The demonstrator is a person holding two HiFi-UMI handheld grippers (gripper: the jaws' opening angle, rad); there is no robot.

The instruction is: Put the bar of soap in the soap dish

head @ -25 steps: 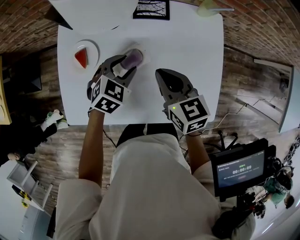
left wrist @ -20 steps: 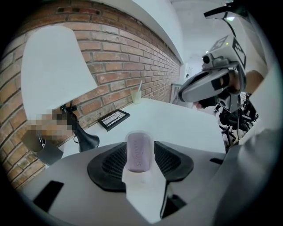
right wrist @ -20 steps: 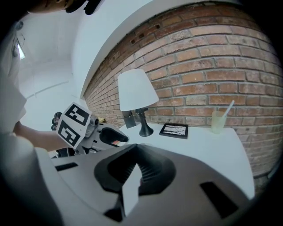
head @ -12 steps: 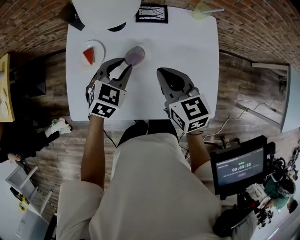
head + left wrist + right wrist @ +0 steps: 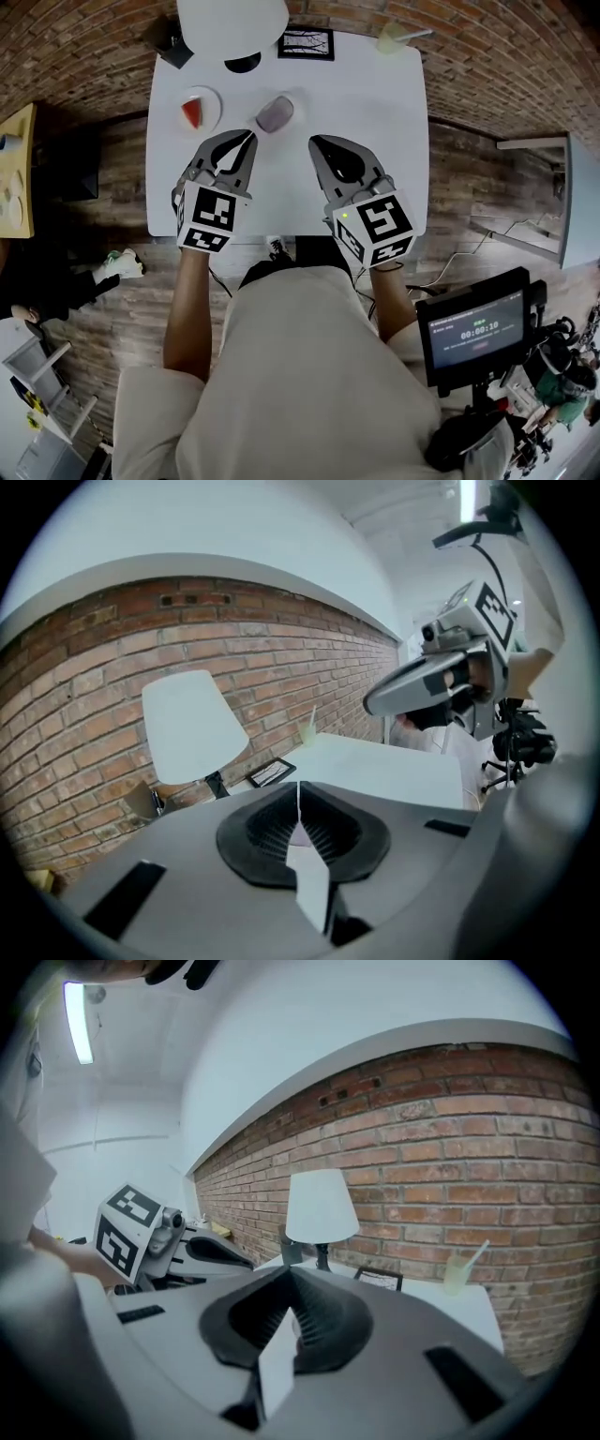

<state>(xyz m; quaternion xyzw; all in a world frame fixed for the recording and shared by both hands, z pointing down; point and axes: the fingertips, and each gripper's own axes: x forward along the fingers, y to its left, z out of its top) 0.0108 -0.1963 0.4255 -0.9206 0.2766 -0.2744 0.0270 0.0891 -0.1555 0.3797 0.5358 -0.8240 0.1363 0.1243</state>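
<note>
A purple bar of soap [image 5: 273,114] lies in a small clear soap dish [image 5: 288,101] at the back middle of the white table [image 5: 375,122]. My left gripper [image 5: 247,137] hovers just in front of the dish, apart from it. Its jaws are closing the last bit and meet with nothing between them. In the left gripper view the left gripper [image 5: 298,803] shows only a thin slit between its pads. My right gripper [image 5: 316,142] hangs to the right of the dish, shut and empty. The right gripper view shows the right gripper [image 5: 289,1283] with its pads together.
A white round plate [image 5: 208,97] with a red wedge [image 5: 191,113] sits left of the dish. At the table's back edge stand a white lamp [image 5: 232,23], a framed picture [image 5: 306,43] and a cup with a straw [image 5: 394,37]. A monitor [image 5: 476,330] is at lower right.
The left jaws, open around the soap a second ago, have let go and closed. Both grippers have risen and drawn back from the dish. The soap stays in the dish.
</note>
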